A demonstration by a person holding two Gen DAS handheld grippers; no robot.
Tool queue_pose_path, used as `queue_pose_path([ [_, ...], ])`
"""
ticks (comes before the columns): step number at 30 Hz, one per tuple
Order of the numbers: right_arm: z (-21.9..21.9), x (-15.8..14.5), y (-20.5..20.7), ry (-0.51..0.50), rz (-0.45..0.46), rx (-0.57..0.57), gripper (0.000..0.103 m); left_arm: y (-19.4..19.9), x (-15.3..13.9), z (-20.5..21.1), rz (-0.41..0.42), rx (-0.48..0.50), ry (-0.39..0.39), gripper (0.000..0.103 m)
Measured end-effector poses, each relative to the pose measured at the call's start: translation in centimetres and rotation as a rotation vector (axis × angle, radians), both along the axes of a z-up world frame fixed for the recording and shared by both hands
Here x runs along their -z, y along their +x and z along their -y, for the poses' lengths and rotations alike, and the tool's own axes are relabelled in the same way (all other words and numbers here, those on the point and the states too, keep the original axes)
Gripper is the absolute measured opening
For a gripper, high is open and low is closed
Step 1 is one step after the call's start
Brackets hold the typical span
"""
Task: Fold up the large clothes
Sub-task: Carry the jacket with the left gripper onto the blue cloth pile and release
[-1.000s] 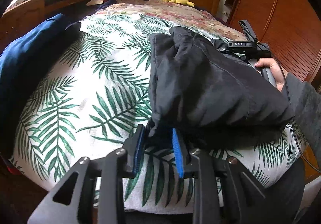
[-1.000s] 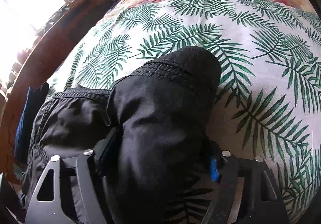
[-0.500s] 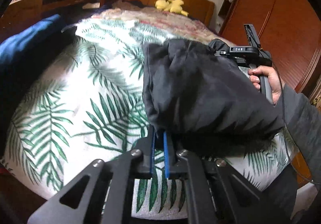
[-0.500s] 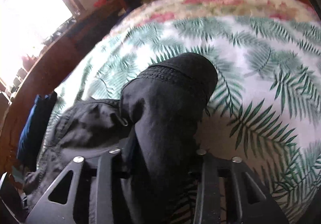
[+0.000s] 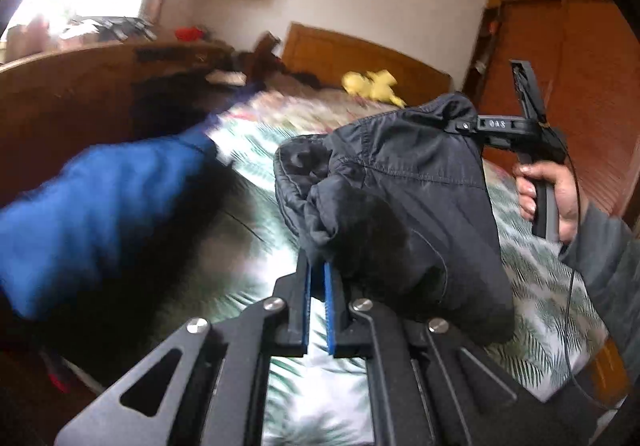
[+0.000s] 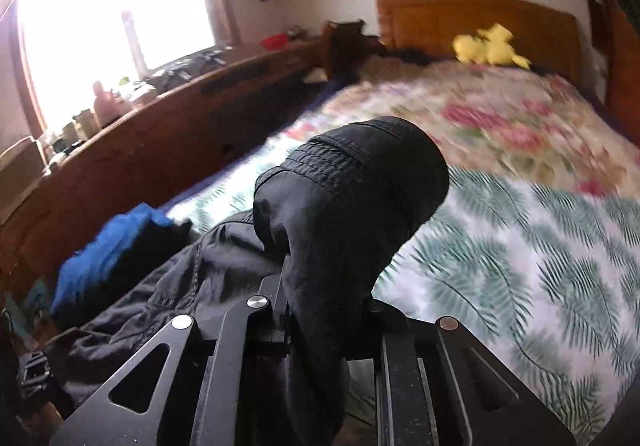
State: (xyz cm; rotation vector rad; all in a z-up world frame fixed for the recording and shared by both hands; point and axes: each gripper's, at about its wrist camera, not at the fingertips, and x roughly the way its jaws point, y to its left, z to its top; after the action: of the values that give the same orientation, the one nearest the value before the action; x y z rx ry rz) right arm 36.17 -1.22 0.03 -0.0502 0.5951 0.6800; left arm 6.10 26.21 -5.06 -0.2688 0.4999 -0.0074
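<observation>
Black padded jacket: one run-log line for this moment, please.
object: black padded jacket | left gripper: shut on jacket edge | right gripper: closing on jacket fold | jacket raised over palm-print bedspread

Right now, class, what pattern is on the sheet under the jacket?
Green palm leaves on white sheet; right wrist view shows it best.

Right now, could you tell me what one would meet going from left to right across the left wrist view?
blue garment → left gripper, shut on the black jacket's edge → black jacket → right gripper → hand holding it.
</observation>
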Motion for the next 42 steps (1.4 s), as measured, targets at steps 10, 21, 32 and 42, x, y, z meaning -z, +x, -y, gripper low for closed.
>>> queue_pose_path([
  [10, -18.1, -6.3, -2.3, 0.074, 0.052, -0.198, 0.012, -3.9, -7.0, -15.5, 0.058, -0.269, 0.121, 0.003],
  [21, -35.7, -1.4, -4.2, -0.019, -0.031, -0.327, 0.012, -6.7, -1.8, -28.6, -0.067, -0.487, 0.101, 0.003],
  [32, -35.1, 5.2, -2.0, -0.168, -0.146, -0.234, 0.025, -5.7, 0.1, -28.4, -0.153, -0.553, 0.142, 0.006],
  [42, -27.7, 4.0, -8.5, -0.193, -0.036, -0.303, 0.046, -9.3, -0.4, -24.0, -0.186, -0.594, 0.178, 0.009],
])
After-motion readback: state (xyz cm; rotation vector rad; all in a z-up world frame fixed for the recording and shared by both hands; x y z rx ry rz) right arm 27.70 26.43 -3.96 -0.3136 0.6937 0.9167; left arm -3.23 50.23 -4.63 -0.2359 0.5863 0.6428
